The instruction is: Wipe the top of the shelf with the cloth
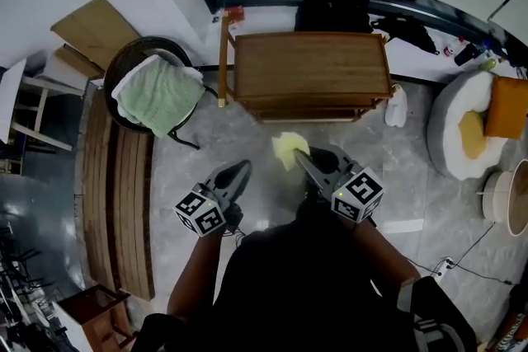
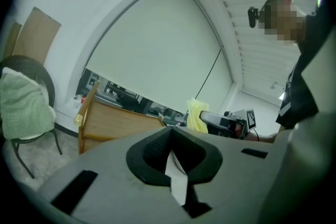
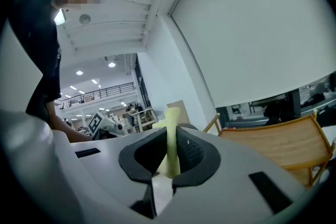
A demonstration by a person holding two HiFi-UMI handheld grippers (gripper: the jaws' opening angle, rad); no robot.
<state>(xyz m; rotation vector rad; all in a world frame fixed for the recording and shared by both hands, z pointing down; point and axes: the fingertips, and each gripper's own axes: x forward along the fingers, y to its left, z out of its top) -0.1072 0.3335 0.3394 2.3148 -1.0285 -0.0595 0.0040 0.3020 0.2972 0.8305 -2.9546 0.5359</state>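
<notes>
- Shelf [image 1: 309, 66]: a low wooden unit standing against the far wall. Its flat top is bare and nothing touches it.
- Chair [image 1: 157, 91]: a dark round-framed seat left of the shelf, near it but apart, with a pale green cushion [image 1: 161, 95] filling it.
- Right gripper [image 1: 299, 154]: held out in front of the person and aimed toward the shelf. In the right gripper view its jaws are pinched on a fold of the cloth, which stands up between the dark pads [image 3: 191, 152].
- Left gripper [image 1: 243, 167]: held beside the right one, a little further back. In the left gripper view its jaws are pressed together with nothing between them.
- Cloth [image 1: 287, 148]: small and pale yellow, hanging at the right gripper's tip. In the head view it lies over the grey floor [image 1: 239, 132], short of the shelf's front edge.
</notes>
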